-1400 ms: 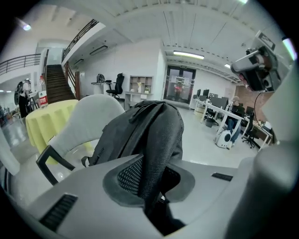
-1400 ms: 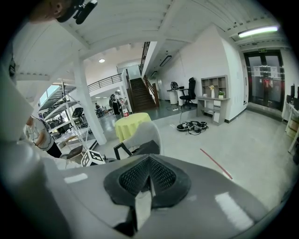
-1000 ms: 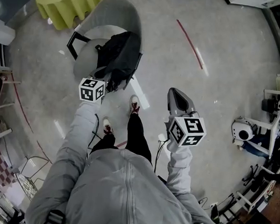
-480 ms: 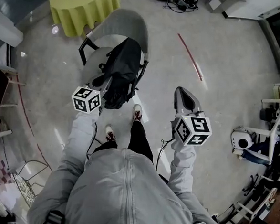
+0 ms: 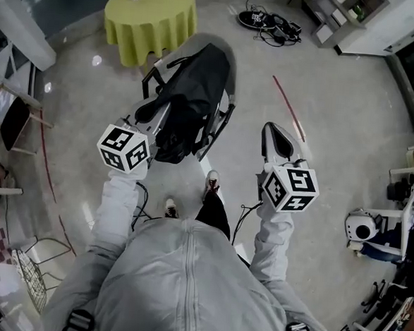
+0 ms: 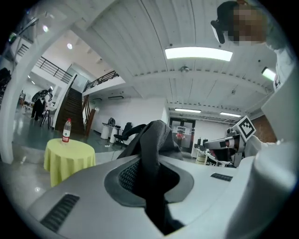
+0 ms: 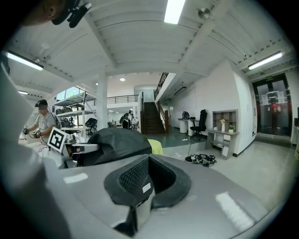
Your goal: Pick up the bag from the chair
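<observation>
The left claw (image 6: 154,196) is pinched on a black strap (image 6: 150,158) of the bag (image 5: 194,90); the strap is seen running up between its jaws. The bag lies directly ahead of this claw, over the chair (image 5: 222,116), with its long axis running away from the claw toward the chair back. Whether the bag is clear of the seat cannot be told. The right claw (image 7: 140,186) is pressed together on nothing, and the bag lies well off to its left. The left claw is nearer; the lift is judged to be made upward, along the strap.
</observation>
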Demonstrator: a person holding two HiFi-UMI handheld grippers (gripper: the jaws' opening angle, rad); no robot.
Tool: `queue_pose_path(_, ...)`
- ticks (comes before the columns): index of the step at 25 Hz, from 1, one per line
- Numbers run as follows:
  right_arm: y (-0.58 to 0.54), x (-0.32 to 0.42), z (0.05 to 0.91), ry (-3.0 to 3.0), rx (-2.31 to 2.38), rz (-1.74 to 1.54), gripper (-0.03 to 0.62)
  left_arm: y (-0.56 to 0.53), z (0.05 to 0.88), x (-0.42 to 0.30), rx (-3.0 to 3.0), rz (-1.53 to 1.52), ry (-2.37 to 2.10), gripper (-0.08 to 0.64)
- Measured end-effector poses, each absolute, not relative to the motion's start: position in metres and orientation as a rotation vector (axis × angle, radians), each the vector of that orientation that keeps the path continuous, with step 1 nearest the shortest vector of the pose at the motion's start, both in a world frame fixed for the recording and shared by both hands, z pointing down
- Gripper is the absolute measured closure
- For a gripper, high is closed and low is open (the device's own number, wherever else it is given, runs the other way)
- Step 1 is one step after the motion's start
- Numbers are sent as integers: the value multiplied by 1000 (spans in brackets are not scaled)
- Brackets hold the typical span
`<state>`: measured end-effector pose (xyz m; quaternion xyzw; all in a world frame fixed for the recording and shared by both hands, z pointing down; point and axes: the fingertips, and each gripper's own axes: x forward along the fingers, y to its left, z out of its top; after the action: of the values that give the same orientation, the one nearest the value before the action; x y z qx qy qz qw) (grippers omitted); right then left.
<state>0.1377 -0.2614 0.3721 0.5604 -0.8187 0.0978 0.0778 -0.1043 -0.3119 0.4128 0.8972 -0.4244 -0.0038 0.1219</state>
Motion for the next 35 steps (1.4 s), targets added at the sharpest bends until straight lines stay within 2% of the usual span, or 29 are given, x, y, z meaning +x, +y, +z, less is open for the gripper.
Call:
queue_pose_path(6,-253,112,330,-2427,1684,59,581,-297,343,-134,2714,-73,-1339,525)
queue_pose_path(10,-248,96,315,-2451,1652,30,581,-284,317,-151,2733,-100,-1373,525)
queue_pose_path(20,-239,60,298,-2510,1585,-13,581,-248,275,-201,2728,-218,-1453,525)
queue_pose_path(35,-235,48,290,-2481,1555,-93,581,-235,261,-216,2721,-253,-1497,525)
